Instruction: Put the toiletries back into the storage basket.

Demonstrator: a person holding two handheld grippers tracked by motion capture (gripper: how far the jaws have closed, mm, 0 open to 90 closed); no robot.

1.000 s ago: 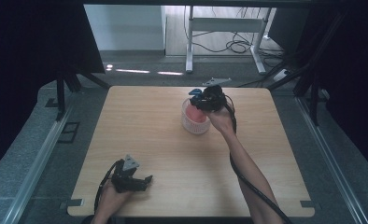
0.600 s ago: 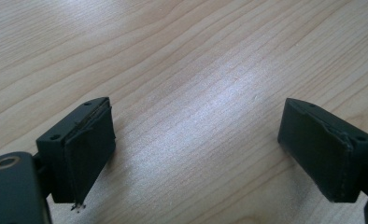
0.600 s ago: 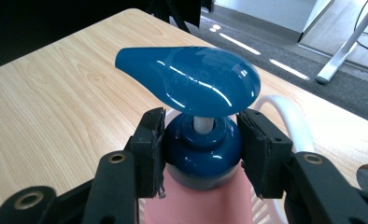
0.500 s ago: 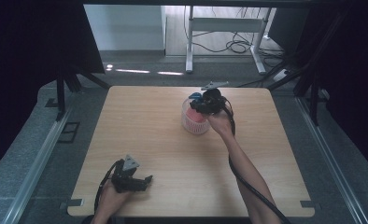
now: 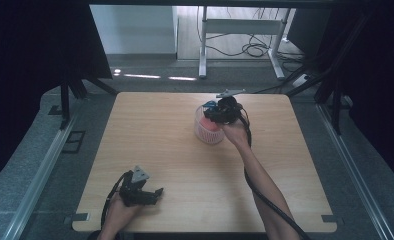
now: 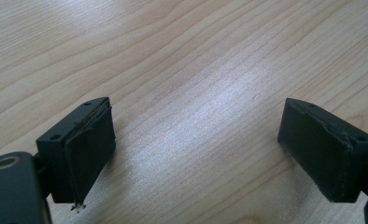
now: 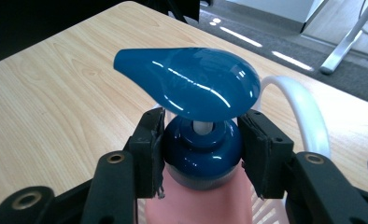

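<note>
A pump bottle with a glossy blue pump head (image 7: pixel 187 84) and a pink body (image 7: pixel 196 205) stands upright between my right gripper's jaws. My right gripper (image 7: pixel 201 140) is shut on the bottle's blue collar just under the pump head. In the high view the right gripper (image 5: pixel 220 111) hovers over a white basket (image 5: pixel 207 135) at the table's far middle, and the pink body reaches down into it. Near the front left edge, my left gripper (image 5: pixel 152 194) rests on the table. Its jaws (image 6: pixel 198 149) stand open over bare wood.
The light wooden table (image 5: pixel 160 130) has dark floor and rails on both sides. The basket's white rim (image 7: pixel 303 112) curves up just behind the bottle. A cable (image 5: pixel 265 200) trails along the right forearm to the front edge.
The right gripper with the bottle has shifted slightly nearer in the high view. The left gripper has not moved.
</note>
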